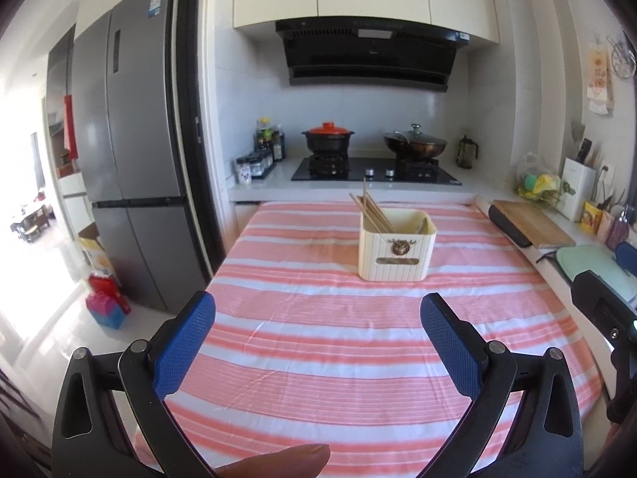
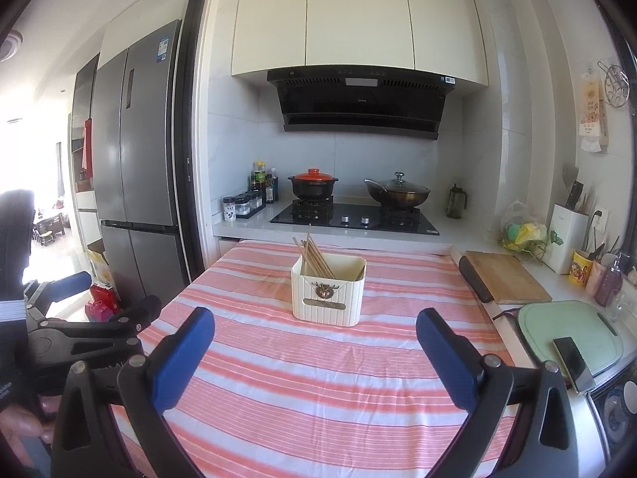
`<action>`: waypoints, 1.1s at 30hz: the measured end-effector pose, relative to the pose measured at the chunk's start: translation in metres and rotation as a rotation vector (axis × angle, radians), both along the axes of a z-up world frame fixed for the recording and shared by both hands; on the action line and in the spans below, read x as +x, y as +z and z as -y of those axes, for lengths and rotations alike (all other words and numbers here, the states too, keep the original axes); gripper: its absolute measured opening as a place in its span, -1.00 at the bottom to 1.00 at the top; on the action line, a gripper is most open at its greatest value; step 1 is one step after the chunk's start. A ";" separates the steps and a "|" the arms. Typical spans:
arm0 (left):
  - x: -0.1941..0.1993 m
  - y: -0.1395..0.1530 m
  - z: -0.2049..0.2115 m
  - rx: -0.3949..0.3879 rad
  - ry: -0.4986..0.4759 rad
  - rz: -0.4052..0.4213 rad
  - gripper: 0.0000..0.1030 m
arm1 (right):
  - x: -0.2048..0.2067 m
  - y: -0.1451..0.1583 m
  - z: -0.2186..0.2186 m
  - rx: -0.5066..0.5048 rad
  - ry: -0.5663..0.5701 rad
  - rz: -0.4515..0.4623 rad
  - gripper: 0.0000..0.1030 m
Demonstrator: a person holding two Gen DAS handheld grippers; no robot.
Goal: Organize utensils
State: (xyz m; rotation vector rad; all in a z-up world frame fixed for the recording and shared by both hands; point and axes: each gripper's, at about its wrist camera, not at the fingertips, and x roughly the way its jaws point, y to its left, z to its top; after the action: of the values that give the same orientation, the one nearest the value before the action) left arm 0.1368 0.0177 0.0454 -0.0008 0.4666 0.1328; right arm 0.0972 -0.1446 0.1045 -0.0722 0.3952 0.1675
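striped tablecloth [image 1: 318, 358] | utensil holder [image 1: 396, 249] with chopsticks [image 1: 370, 211] | cutting board [image 1: 533, 223] right

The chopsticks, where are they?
The chopsticks stand leaning in the left part of the cream holder on the striped tablecloth, mid-table in both views, before the stove.

A cream ribbed utensil holder [image 1: 396, 251] stands upright on the striped bench [image 1: 318, 338]. Wooden chopsticks [image 1: 368, 209] lean in its left compartment.

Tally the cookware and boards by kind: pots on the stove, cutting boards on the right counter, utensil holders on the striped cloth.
Pots: 2 – red-lidded pot, wok
Boards: 2 – wooden board, green board
Holders: 1 – holder
Total: 5
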 end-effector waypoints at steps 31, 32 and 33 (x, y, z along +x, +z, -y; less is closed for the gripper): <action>-0.007 0.004 -0.002 0.004 0.004 0.018 0.99 | -0.008 0.002 -0.006 -0.012 0.011 0.003 1.00; -0.007 0.004 -0.001 0.006 0.003 0.018 0.99 | -0.008 0.001 -0.006 -0.013 0.011 0.001 1.00; -0.007 0.004 -0.001 0.008 0.002 0.018 0.99 | -0.009 0.001 -0.006 -0.013 0.012 0.000 1.00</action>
State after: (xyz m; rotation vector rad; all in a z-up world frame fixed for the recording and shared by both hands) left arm 0.1303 0.0187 0.0499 0.0056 0.4483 0.1363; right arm 0.0886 -0.1383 0.1053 -0.0871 0.3957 0.1768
